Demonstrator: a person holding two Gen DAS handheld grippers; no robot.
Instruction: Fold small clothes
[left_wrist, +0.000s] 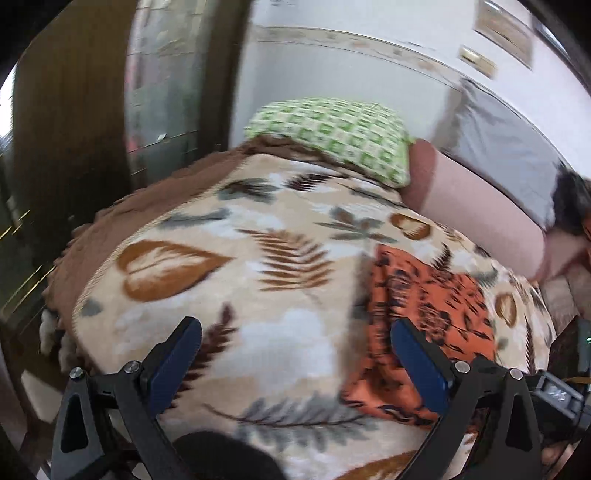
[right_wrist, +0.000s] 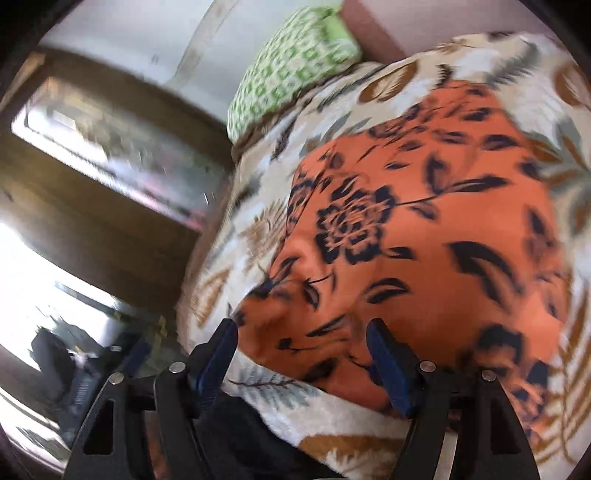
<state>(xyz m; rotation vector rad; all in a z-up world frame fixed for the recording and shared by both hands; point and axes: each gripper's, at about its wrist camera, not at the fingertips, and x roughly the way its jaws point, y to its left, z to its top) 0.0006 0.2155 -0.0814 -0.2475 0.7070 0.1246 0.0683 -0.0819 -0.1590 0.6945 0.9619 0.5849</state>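
An orange garment with a dark floral print (left_wrist: 424, 325) lies on a cream leaf-patterned blanket (left_wrist: 258, 266) on a bed. In the left wrist view it is at the lower right; my left gripper (left_wrist: 295, 328) is open and empty above the blanket, its right finger (left_wrist: 417, 358) over the garment's left edge. In the right wrist view the garment (right_wrist: 424, 229) fills the middle. My right gripper (right_wrist: 303, 328) is open and empty just above the garment's near edge. Both views are blurred by motion.
A green checked pillow (left_wrist: 332, 133) lies at the head of the bed, next to a pink cushion (left_wrist: 480, 206). A dark wooden wardrobe (left_wrist: 66, 129) stands left of the bed. The blanket (right_wrist: 258, 221) edge drops off at the left.
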